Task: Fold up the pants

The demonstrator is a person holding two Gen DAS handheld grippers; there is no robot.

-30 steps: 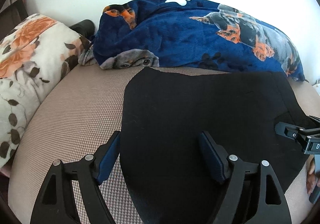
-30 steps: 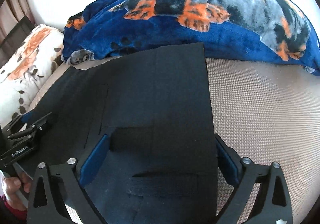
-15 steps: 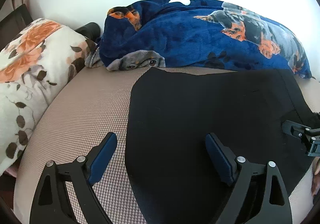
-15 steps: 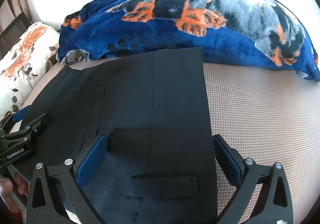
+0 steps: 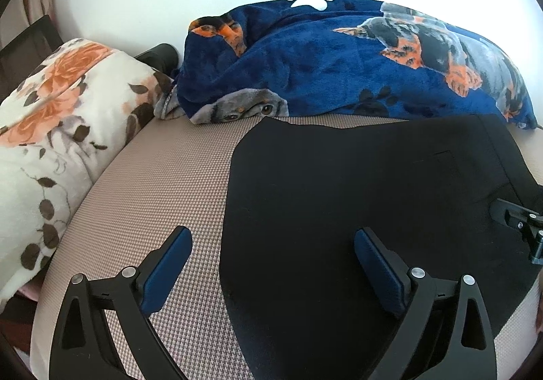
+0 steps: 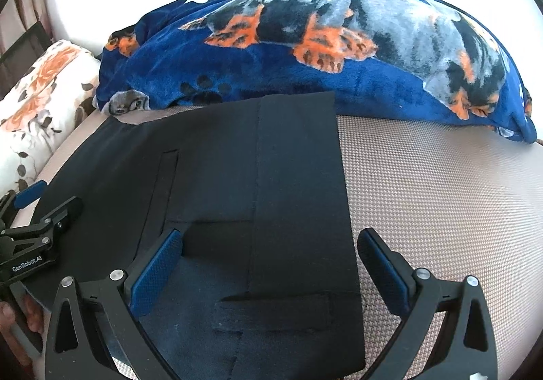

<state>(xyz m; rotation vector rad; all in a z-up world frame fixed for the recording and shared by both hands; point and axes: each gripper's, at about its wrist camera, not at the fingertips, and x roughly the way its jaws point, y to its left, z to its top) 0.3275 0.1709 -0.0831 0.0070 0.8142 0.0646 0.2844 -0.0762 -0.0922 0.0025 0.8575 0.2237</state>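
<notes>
Both tools drawn back and higher since the earlier frames. Left tool [image 5: 271, 264]: jaws wide, empty, straddling the pants' left edge. Right tool [image 6: 269, 264]: wide, empty, above the right edge. Pants [image 6: 237, 176]: black, flat on the bed [image 6: 441, 193], likely released for the next fold.

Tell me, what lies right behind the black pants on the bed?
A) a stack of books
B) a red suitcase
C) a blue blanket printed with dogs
C: the blue dog-print blanket is bunched along the far edge of the black pants.
</notes>
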